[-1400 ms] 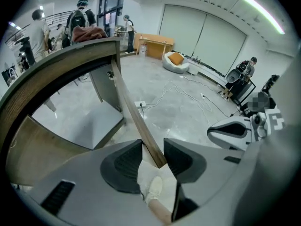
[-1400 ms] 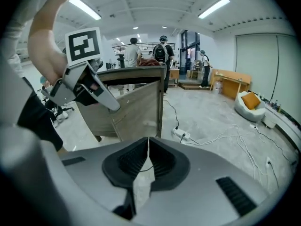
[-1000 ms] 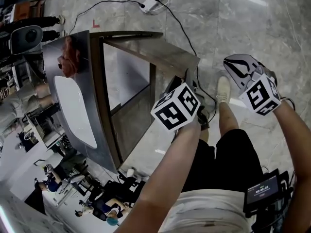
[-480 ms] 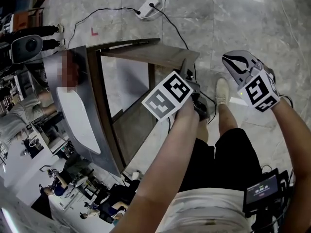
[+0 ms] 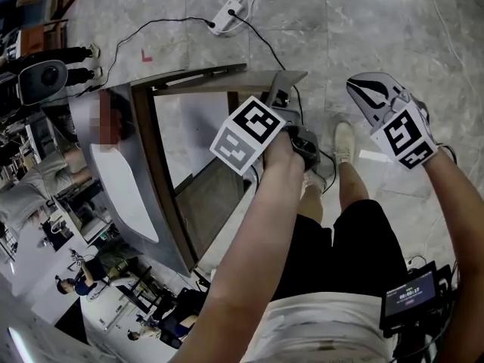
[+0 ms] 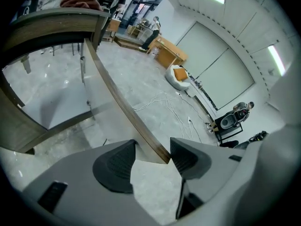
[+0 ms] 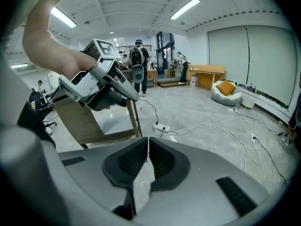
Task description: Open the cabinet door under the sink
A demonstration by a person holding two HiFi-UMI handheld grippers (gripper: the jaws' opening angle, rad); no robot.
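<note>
The sink cabinet stands at the left of the head view, its wooden door swung out wide. My left gripper is at the door's free edge. In the left gripper view the door's edge runs between the jaws of the left gripper. These jaws have just been opening: the left pad stands clear of the wood and the right one is at the corner, so they are open around the edge. My right gripper hangs to the right over the floor, shut and empty.
A white basin sits in the grey countertop. A power strip and its black cable lie on the marble floor beyond the door. The person's shoe is on the floor between the grippers. People and desks fill the room behind.
The left gripper has moved up and to the left in the head view with the door's edge, and the door stands wider. The right gripper has barely shifted.
</note>
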